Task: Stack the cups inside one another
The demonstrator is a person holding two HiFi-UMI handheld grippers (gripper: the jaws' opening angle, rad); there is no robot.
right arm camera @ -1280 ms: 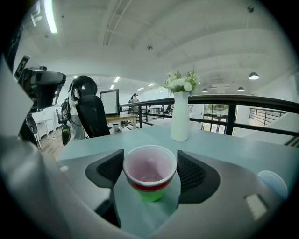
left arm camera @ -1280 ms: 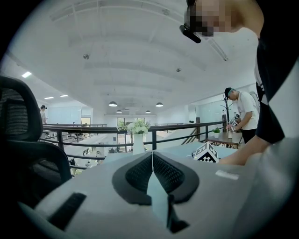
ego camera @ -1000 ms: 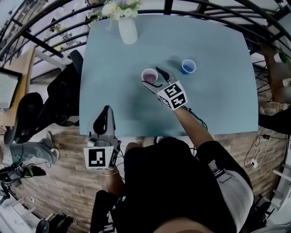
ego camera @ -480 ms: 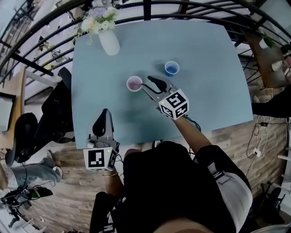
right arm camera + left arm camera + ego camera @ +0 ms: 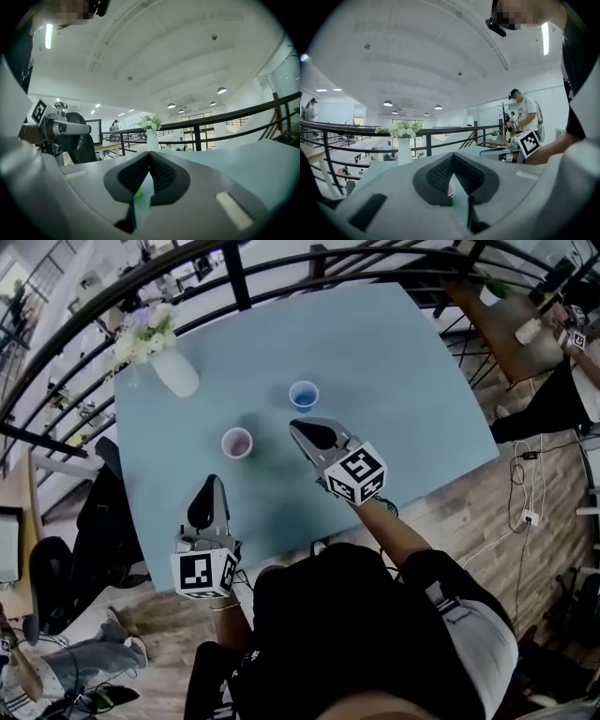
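Both arms are out in front. The right forearm (image 5: 398, 535) reaches over the near edge of the light blue table (image 5: 394, 381), so the right gripper (image 5: 305, 430) sits over the middle of it, pointing roughly level toward the far left corner. Its marker cube (image 5: 356, 473) is tipped up at the camera. In the right gripper view its jaws are pressed together at the tips with nothing pinched. There's a tiny green speck (image 5: 136, 192) low in the slot behind them, no idea what it is. The left gripper (image 5: 210, 488) hangs back at the near edge of the table, aimed across it, with its jaws also closed on nothing. In its own view the pink cup (image 5: 451, 190) peeks through the gap below the tips. The cups aren't stacked. The pink cup (image 5: 236, 442) stands upright on the table, off to the left of the right gripper's tip, and the blue cup (image 5: 303, 395) is upright just beyond that tip. They're clearly apart from each other and neither gripper is touching one. Otherwise there's a white vase (image 5: 174, 374) of flowers at the far left corner, well clear of the cups. A dark railing (image 5: 239, 282) runs behind the table, and a black chair (image 5: 98, 512) sits off the left side.
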